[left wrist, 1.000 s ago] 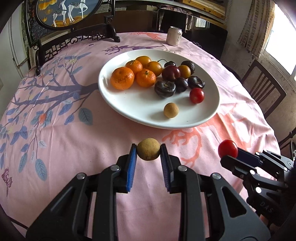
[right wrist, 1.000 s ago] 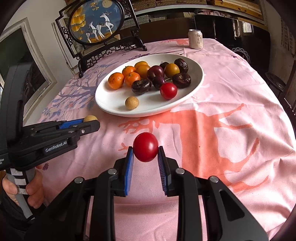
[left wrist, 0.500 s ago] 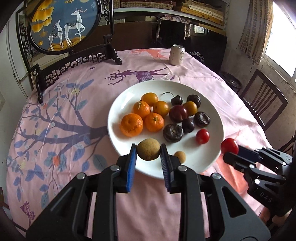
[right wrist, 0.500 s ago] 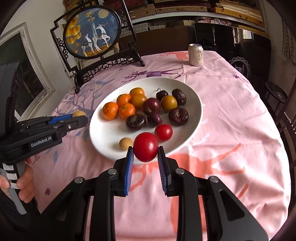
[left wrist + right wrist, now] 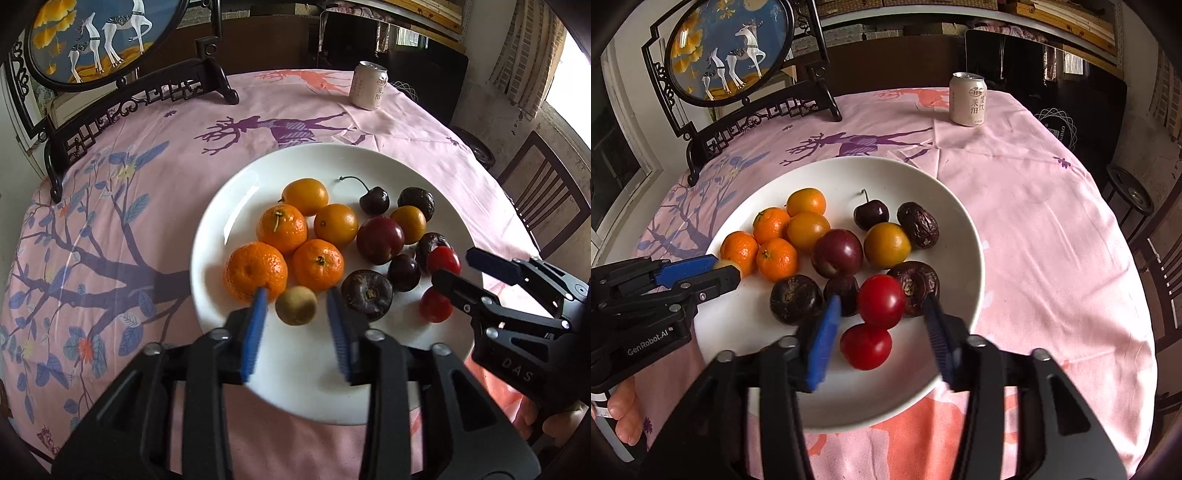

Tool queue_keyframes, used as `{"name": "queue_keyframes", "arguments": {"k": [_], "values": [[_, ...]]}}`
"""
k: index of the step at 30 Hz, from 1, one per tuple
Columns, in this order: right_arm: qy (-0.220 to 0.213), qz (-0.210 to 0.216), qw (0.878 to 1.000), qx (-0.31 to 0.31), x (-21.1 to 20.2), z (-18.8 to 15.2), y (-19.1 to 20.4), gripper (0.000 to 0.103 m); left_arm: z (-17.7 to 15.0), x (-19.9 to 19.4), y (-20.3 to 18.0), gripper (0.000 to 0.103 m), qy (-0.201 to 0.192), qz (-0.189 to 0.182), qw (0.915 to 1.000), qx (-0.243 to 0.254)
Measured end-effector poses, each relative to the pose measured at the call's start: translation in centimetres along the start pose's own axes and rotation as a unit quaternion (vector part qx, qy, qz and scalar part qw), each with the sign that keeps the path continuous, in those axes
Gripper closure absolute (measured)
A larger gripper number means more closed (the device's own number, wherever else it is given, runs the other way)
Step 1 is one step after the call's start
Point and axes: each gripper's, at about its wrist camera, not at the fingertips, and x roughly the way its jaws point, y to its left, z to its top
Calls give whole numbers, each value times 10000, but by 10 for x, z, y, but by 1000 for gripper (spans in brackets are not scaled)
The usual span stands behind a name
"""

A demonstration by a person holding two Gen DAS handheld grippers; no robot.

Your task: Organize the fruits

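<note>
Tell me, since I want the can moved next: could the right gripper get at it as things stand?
Probably yes. The can stands alone on the cloth beyond the plate, nothing beside it. The right gripper hovers over the plate, jaws opening around a red fruit, so it must let that go first and then pass over the fruit.

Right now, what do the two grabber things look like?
Both are black plastic with silver screws and flat blue ribbed pads inside the jaws. The left gripper has "GenRobot.AI" printed in white on its side. The right gripper has raised letters "DAS" on its side. No cables or sleeves show.
</note>
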Motion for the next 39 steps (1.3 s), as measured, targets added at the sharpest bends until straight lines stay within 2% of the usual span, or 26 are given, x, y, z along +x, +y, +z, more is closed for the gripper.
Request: {"name": "queue_keyframes", "arguments": {"k": [1,2,3,5,6,7,10,12,18,39], "values": [[-89,-44,9999,-41,-6,-1,2,44,-1,-5,1,28,-88,37,10000,-16],[-152,-81,9998,-111,-13,-2,4,43,-4,-13,2,22,-211,117,9997,-24],[-209,-128,9995,-196,-21,-5,7,39,-6,-21,2,21,-326,202,9993,-16],[-296,-234,9986,-357,-37,-13,13,24,-14,-39,2,12,-498,221,9985,-68],[-335,-312,9981,-423,-46,-20,17,6,-21,-49,2,10,-603,183,9979,-112],[-410,-392,9973,-475,-55,-28,20,1,-29,-59,2,9,-708,160,9973,-138],[-576,-646,9942,-632,-76,-54,29,1,-55,-85,-2,2,-928,238,9952,-223],[-585,-756,9935,-611,-85,-69,31,1,-71,-97,-6,2,-1022,259,9941,-254],[-533,-639,9954,-471,-98,-94,37,1,-101,-117,-15,2,-1153,395,9925,-110],[-552,-506,9963,-415,-113,-109,47,1,-115,-131,-14,2,-1192,352,9919,-255]]}}
